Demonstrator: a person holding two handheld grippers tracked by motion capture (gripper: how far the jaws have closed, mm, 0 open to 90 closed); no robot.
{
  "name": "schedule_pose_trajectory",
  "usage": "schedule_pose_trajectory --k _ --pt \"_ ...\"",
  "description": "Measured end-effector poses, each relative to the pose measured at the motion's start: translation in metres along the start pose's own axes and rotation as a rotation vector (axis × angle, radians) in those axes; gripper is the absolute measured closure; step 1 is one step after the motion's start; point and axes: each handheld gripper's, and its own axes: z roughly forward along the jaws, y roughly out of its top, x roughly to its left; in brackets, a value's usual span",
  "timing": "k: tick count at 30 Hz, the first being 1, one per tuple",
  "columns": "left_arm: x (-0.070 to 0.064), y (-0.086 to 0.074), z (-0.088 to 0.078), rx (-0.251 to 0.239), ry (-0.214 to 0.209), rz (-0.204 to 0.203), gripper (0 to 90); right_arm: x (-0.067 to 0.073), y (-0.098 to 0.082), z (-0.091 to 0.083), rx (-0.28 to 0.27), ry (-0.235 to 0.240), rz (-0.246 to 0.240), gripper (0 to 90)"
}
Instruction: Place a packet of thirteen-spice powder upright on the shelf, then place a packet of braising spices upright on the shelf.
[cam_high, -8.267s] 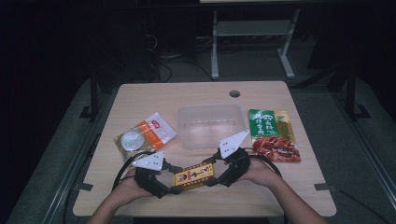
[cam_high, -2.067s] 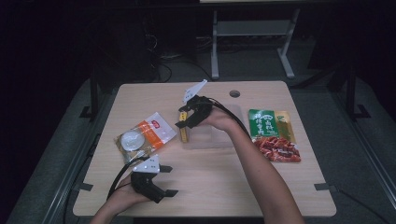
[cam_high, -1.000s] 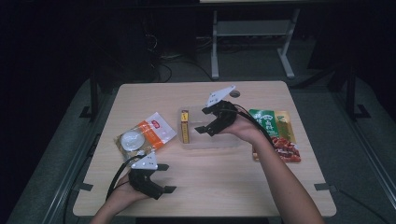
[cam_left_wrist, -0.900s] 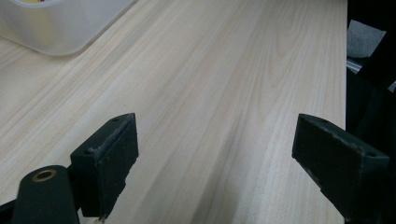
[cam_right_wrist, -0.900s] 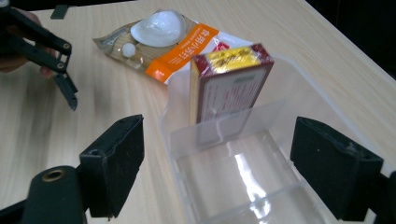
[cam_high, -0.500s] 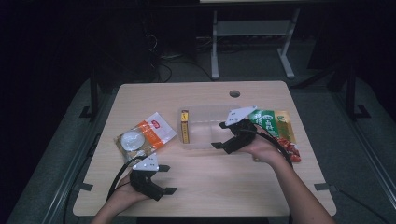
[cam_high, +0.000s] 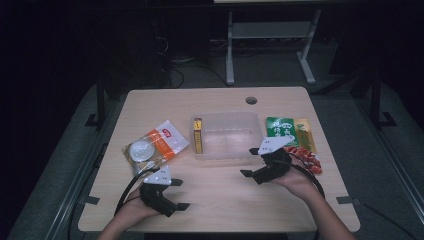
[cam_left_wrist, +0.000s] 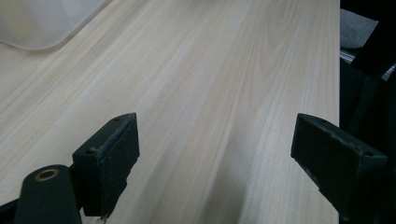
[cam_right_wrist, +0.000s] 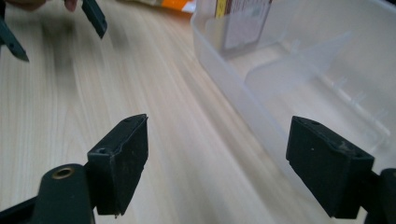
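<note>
A clear plastic container (cam_high: 227, 135) stands mid-table with a yellow-brown packet (cam_high: 198, 135) upright at its left end. My right gripper (cam_high: 249, 162) hovers low just in front of the container's right corner, open and empty, pointing left. In the right gripper view (cam_right_wrist: 233, 168) the container wall (cam_right_wrist: 303, 70) runs past the right jaw, and the packet (cam_right_wrist: 243, 18) stands at the far end. My left gripper (cam_high: 180, 194) rests open near the front left edge. The left gripper view (cam_left_wrist: 229, 158) has bare wood between the jaws and a container corner (cam_left_wrist: 37, 23) far off.
An orange-and-white snack bag (cam_high: 152, 147) lies left of the container. A green packet (cam_high: 281, 131), a yellowish packet (cam_high: 304, 132) and a red packet (cam_high: 305, 157) lie to its right, behind my right hand. A cable hole (cam_high: 251, 100) sits at the table's back.
My right gripper has come back from over the container toward the front right and sunk lower, empty. The packet stays in the container. The left gripper has not moved.
</note>
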Motion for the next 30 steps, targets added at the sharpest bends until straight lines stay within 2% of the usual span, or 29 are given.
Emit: schedule_pose_trajectory --k 5,10,13,16,19,20,21,22,23,24,26,28,30 --pt "-0.001 -0.001 -0.001 0.007 0.007 -0.001 14.9 0.006 -0.019 -0.01 0.014 -0.009 0.035 21.9" --pt "0.0 -0.001 0.0 0.01 0.008 -0.002 14.9 -0.001 -0.042 -0.022 0.038 -0.056 0.106 24.7" --pt "0.001 -0.001 0.001 0.012 0.006 -0.001 14.9 -0.013 -0.053 -0.029 0.065 -0.103 0.127 28.7" --pt "0.001 -0.001 0.001 0.016 0.003 -0.003 14.9 -0.025 -0.06 -0.035 0.059 -0.124 0.187 37.8" --pt "0.001 0.0 0.001 0.012 0.004 -0.007 14.9 -0.036 -0.067 -0.039 0.09 -0.172 0.191 51.1" --pt "0.001 0.0 0.002 0.014 0.004 -0.009 14.9 -0.04 -0.069 -0.041 0.099 -0.201 0.199 57.5" --pt "0.002 0.0 0.002 0.015 0.005 -0.005 14.9 -0.051 -0.075 -0.044 0.111 -0.232 0.216 64.5" --pt "0.002 0.0 0.003 0.01 0.006 -0.009 14.9 -0.051 -0.075 -0.044 0.111 -0.232 0.216 64.5" --pt "0.002 -0.001 0.003 0.012 0.005 -0.01 14.9 -0.063 -0.08 -0.044 0.127 -0.266 0.237 73.4" --pt "0.002 0.0 0.003 0.014 0.005 -0.007 14.9 -0.063 -0.08 -0.044 0.127 -0.266 0.237 73.4" --pt "0.002 0.0 0.003 0.016 0.004 -0.008 14.9 -0.071 -0.084 -0.045 0.154 -0.303 0.256 83.5" --pt "0.003 0.0 0.002 0.017 0.002 -0.009 14.9 -0.078 -0.088 -0.048 0.153 -0.316 0.279 89.7" --pt "0.004 -0.001 0.003 0.015 0.003 -0.013 14.9 -0.084 -0.091 -0.049 0.162 -0.339 0.284 89.9"
